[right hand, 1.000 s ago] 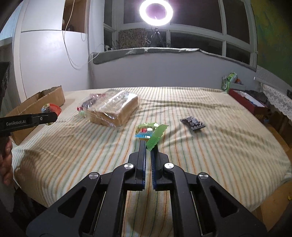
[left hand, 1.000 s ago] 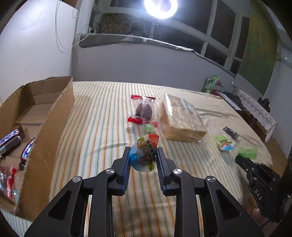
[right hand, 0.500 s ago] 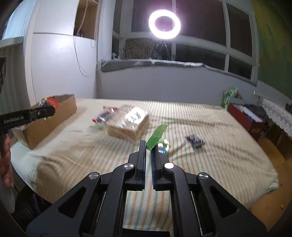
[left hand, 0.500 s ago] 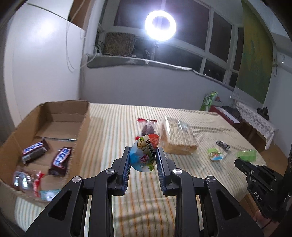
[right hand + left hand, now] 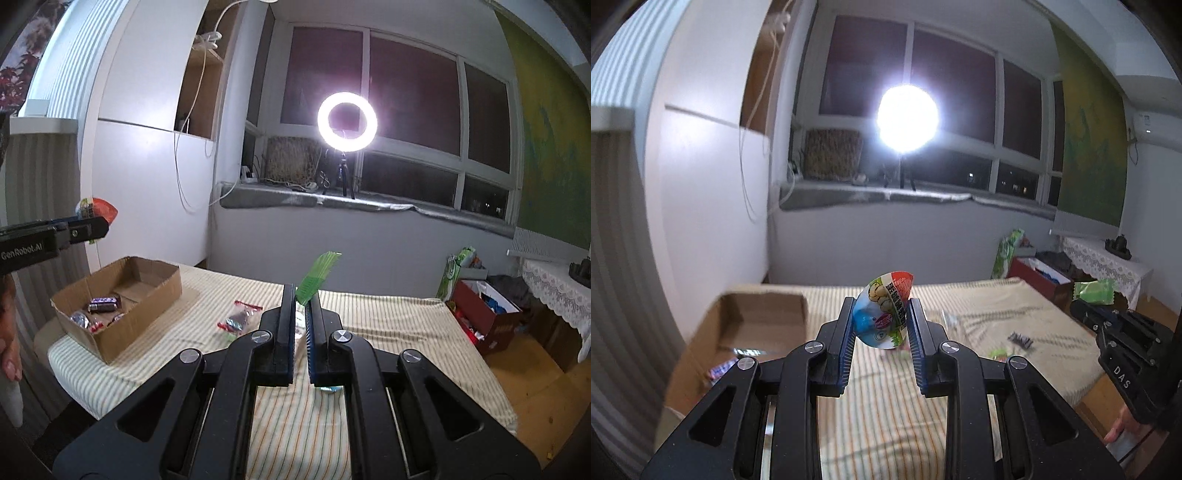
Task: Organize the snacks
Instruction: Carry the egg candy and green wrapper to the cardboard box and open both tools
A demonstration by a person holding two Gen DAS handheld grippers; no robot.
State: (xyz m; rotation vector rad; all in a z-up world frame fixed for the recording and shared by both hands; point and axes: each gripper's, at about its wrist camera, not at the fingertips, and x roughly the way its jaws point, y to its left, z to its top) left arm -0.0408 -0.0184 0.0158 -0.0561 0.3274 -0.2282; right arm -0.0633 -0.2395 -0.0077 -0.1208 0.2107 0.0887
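My left gripper (image 5: 880, 308) is shut on a round jelly cup (image 5: 884, 314) with a cartoon lid, held high above the striped bed. The open cardboard box (image 5: 757, 325) lies below and to its left, with candy bars inside (image 5: 103, 304). My right gripper (image 5: 302, 295) is shut on a thin green snack packet (image 5: 317, 273) whose upper end sticks out past the fingertips. In the left wrist view that packet (image 5: 1095, 291) shows at the right edge. A red-ended wrapped snack (image 5: 240, 317) lies on the bed near the box.
The striped bedspread (image 5: 388, 332) covers the bed. A small dark packet (image 5: 1020, 338) and another green snack (image 5: 999, 353) lie on it. A red box (image 5: 487, 314) and a lace-covered table (image 5: 554, 284) stand to the right. A bright ring light (image 5: 347, 122) shines from the sill.
Both grippers have risen and tilted up with their snacks still held. The bed and box have dropped low in both views, and the window and wall now fill most of them.
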